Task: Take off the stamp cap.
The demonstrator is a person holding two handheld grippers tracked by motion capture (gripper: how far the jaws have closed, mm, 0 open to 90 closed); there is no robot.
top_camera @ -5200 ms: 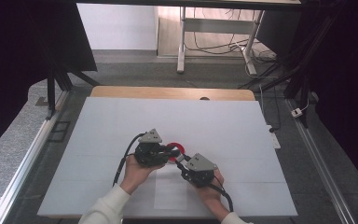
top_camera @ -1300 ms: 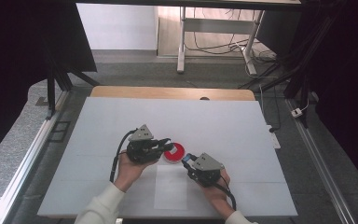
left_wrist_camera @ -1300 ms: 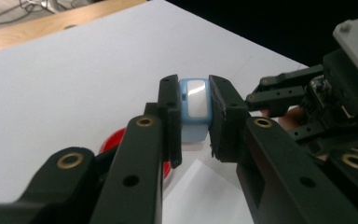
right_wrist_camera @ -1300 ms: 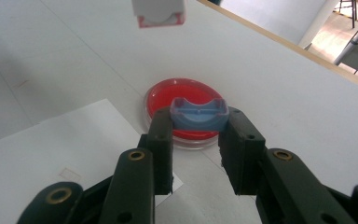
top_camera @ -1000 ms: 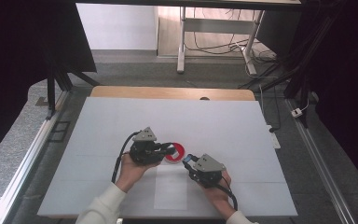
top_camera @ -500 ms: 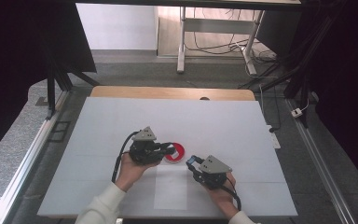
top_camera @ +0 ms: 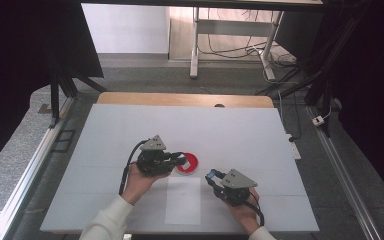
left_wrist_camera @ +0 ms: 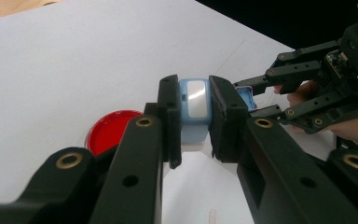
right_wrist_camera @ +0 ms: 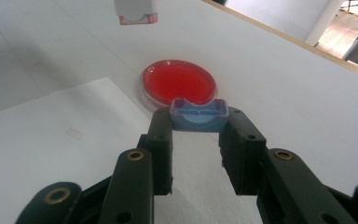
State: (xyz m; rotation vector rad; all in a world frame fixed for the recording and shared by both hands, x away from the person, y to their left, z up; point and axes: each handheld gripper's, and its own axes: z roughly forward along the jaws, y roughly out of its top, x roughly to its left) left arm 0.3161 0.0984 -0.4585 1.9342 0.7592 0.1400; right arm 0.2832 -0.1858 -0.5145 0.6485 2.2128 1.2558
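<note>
The left gripper sits just left of the desk's middle, its jaws pinching a small pale-blue box with a shiny white window on the face that looks back up the jaws. In the left gripper view the box stands clamped between the two black pads, lifted clear of the desk. Just beyond it and a little to the left lies a round red dish, flat on the white surface; from above, the left gripper's tips hang over the dish's left edge.

The right gripper is nearer to the person and to the right, well apart from the left one, its jaws aimed left and away toward the dish. They are closed on a blue cap, a small rounded-rectangular piece with a raised rim and a curved notch in its far edge, gripped at its two short sides. In the right gripper view the cap hangs just in front of the red dish, and the bottom of the pale box shows at the top edge of that view.

Between the two hands, on the near side of the dish, a white sheet of paper lies flat on the desk. A wooden strip runs along the desk's far edge.
</note>
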